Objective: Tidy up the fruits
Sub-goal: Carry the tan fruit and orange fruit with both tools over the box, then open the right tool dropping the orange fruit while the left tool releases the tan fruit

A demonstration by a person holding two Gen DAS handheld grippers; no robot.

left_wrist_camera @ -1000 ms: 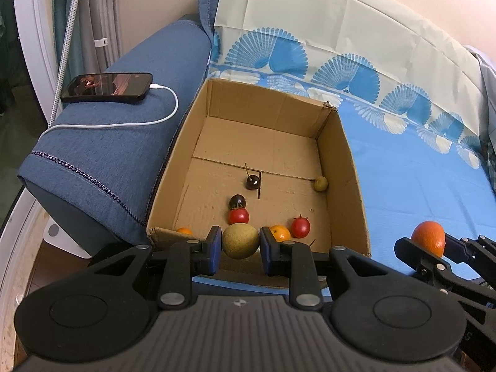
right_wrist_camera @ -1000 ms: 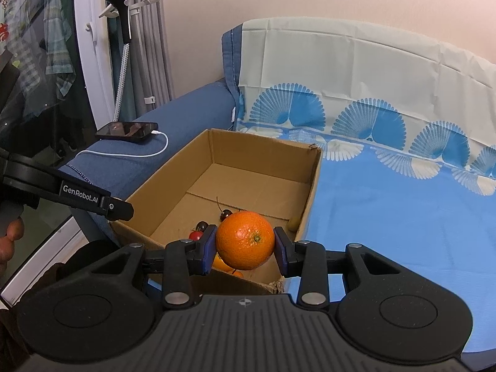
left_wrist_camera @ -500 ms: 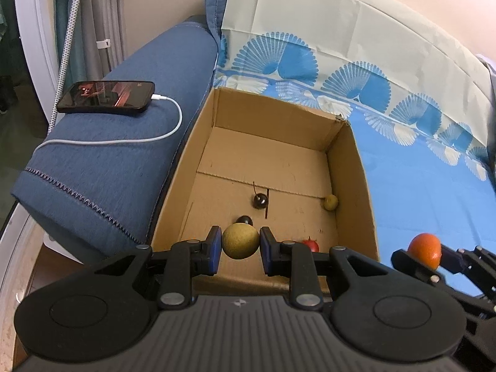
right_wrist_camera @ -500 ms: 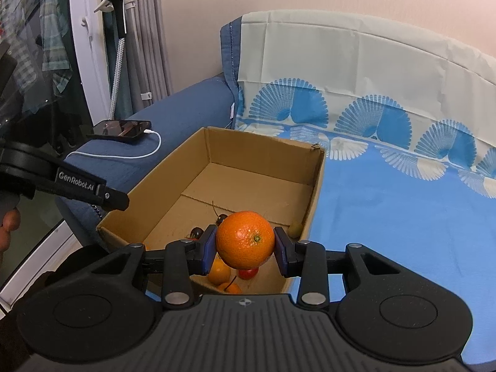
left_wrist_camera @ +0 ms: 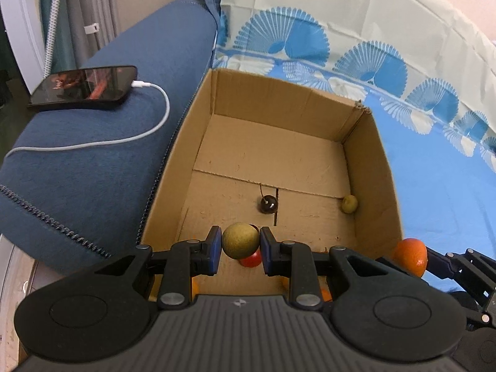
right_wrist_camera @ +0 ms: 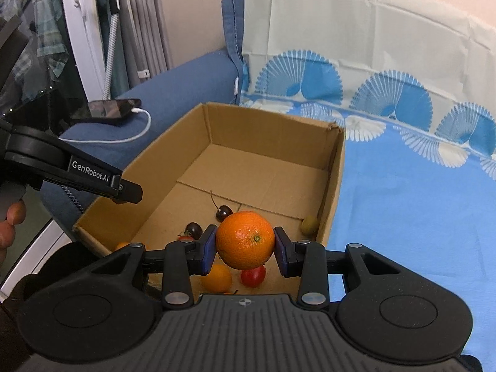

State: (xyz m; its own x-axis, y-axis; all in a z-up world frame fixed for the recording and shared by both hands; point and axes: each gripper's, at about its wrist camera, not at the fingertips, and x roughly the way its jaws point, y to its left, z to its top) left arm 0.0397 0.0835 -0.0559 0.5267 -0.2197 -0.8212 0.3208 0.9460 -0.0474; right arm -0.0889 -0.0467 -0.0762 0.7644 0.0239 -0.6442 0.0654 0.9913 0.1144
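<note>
My left gripper (left_wrist_camera: 241, 245) is shut on a round yellow-green fruit (left_wrist_camera: 240, 240), held over the near end of an open cardboard box (left_wrist_camera: 272, 102). My right gripper (right_wrist_camera: 245, 246) is shut on an orange (right_wrist_camera: 245, 239), also above the box's near end; the orange (left_wrist_camera: 409, 255) shows at the right edge of the left wrist view. On the box floor lie a dark cherry (left_wrist_camera: 268, 204), a small green fruit (left_wrist_camera: 349, 203), a red tomato (right_wrist_camera: 253, 276), a small orange fruit (right_wrist_camera: 217, 278) and another dark fruit (right_wrist_camera: 193, 229).
The box sits on a blue patterned sheet (right_wrist_camera: 403, 204) beside a blue sofa arm (left_wrist_camera: 102, 155). A phone (left_wrist_camera: 83, 88) with a white cable (left_wrist_camera: 155, 117) lies on that arm. A person's fingers (right_wrist_camera: 11, 220) hold the left gripper at the far left.
Both grippers have moved forward and down over the box with their fruits still held. The box looks larger and closer in both views.
</note>
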